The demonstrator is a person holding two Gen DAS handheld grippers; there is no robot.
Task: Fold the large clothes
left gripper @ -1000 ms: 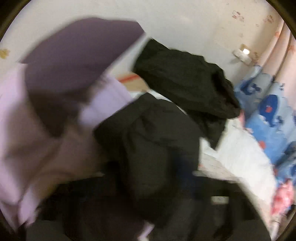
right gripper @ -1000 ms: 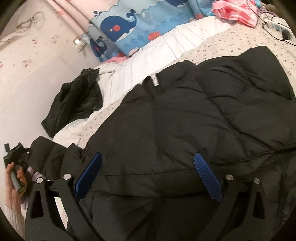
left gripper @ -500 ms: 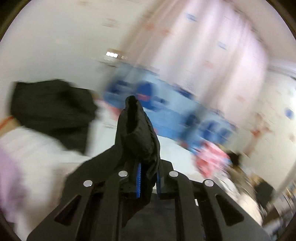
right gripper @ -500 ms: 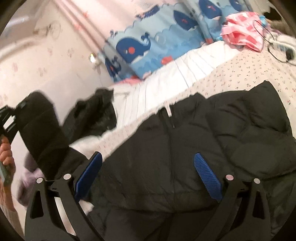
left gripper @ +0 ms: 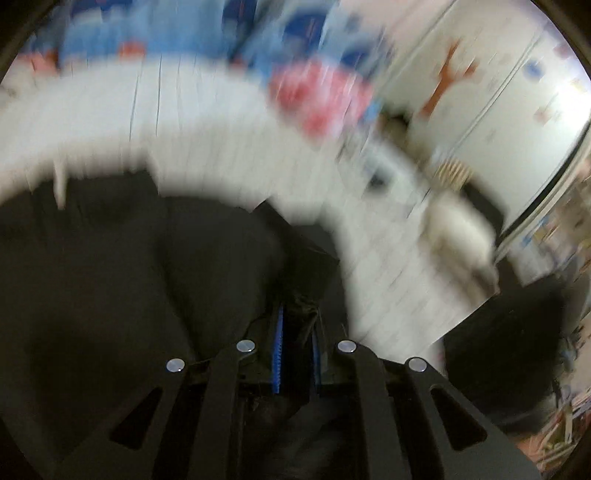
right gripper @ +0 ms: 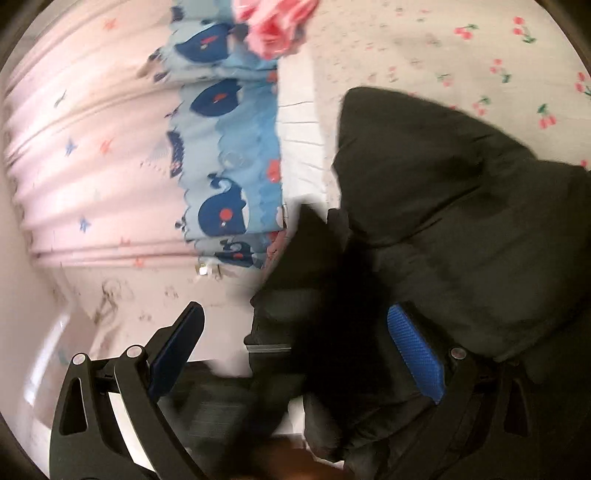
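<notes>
A large black puffer jacket (right gripper: 461,221) lies on the cherry-print bed sheet (right gripper: 480,55). In the blurred left wrist view the jacket (left gripper: 129,280) fills the lower left. My left gripper (left gripper: 295,332) is shut on a fold of the jacket's black fabric, pinched between the blue pads (left gripper: 277,350). My right gripper (right gripper: 295,332) is open and empty, its blue pads (right gripper: 413,354) wide apart, right pad against the jacket, with dark fabric passing between the fingers.
A white quilt (left gripper: 221,140) runs across the bed beyond the jacket. A blue whale-print blanket (right gripper: 229,155) and pink curtain (right gripper: 92,147) stand behind. A pink-red cloth (right gripper: 273,29) lies at the bed's far end. Dark clothing (left gripper: 517,350) sits at the right.
My left gripper has swung the held jacket part over toward the jacket's body. The right gripper's view has rolled and drawn closer to the jacket; it stays open.
</notes>
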